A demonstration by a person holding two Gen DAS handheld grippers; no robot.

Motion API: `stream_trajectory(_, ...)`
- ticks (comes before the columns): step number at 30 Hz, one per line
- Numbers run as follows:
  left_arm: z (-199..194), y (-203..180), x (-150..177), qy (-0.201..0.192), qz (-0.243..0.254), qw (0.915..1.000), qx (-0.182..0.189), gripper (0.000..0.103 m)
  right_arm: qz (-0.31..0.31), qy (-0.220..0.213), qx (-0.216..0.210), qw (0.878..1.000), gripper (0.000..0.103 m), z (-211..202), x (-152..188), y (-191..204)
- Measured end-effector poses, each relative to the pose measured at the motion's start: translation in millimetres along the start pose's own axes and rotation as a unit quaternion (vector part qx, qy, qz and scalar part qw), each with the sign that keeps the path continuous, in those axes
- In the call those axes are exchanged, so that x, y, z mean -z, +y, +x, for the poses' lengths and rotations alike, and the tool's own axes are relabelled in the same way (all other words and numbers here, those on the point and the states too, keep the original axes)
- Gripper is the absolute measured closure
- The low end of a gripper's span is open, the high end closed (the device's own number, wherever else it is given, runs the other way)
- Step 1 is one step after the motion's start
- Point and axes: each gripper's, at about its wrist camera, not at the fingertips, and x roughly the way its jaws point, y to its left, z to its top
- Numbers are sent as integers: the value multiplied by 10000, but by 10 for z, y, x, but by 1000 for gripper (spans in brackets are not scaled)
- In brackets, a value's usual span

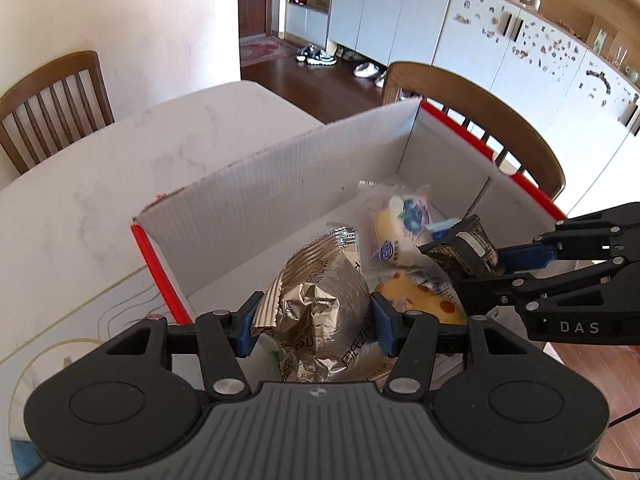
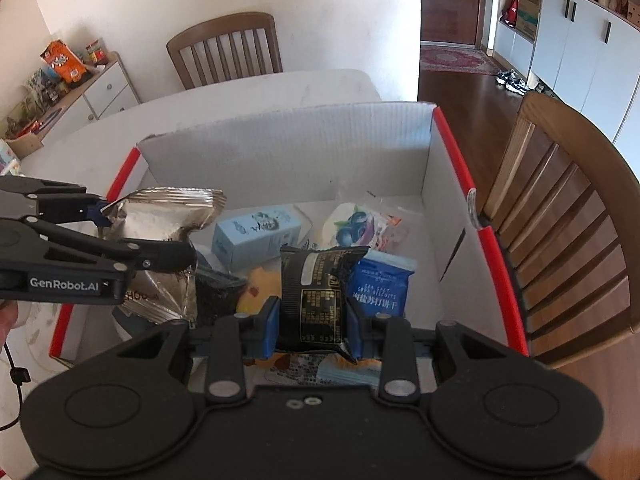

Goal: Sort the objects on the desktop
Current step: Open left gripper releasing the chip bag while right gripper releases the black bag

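Observation:
A white cardboard box [image 1: 280, 184] [image 2: 288, 152] with red edges stands on the table. My left gripper [image 1: 314, 320] [image 2: 132, 236] is shut on a crinkled silver foil snack bag [image 1: 320, 312] [image 2: 160, 216], held over the box's near left side. My right gripper [image 2: 311, 320] [image 1: 480, 268] is shut on a black snack packet with gold print [image 2: 314, 296] [image 1: 468, 246], held over the box's near right side. Inside lie a blueberry-print packet [image 1: 404, 220] [image 2: 356, 224], a yellow cheese-print packet [image 1: 424, 296], a light blue carton [image 2: 256, 232] and a blue cracker packet [image 2: 380, 284].
The box sits on a white marble table [image 1: 100, 184] [image 2: 256, 96]. Wooden chairs [image 1: 52, 100] [image 2: 560, 208] stand around it. White cabinets [image 1: 520, 52] line the far wall, and a low sideboard [image 2: 96, 92] with clutter stands at the left.

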Motion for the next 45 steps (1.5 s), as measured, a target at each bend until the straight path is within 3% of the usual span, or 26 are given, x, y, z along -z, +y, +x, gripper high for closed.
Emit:
stream_trajectory(14,83,-67,-43,135,241,9996,-52,46,-85,82,48,9999,68,97,13,-16)
stream_trajectory(17,82,-52,-41,143,218,9996,-54,41,-93,54,62,9999,64,86,26,-13)
stream_trajectory(19,68,-42,-36,113,186,9998,-44,36,-66,45,70,9999,64,77,25,-16)
stream_trajectory(35,-133,-1,-8,-133,48,9999,20,31,-119,-231,-58,9996,61,-194,60,71)
stream_trajectory(41,-295,17,17,-340,-50,9994,40,21,-103,-301,-91,9995,60,-312,94,95)
stream_trajectory(45,-401,30,44,-413,-139,9990,105,20,-107,-360,-65,9993,57,-376,113,116)
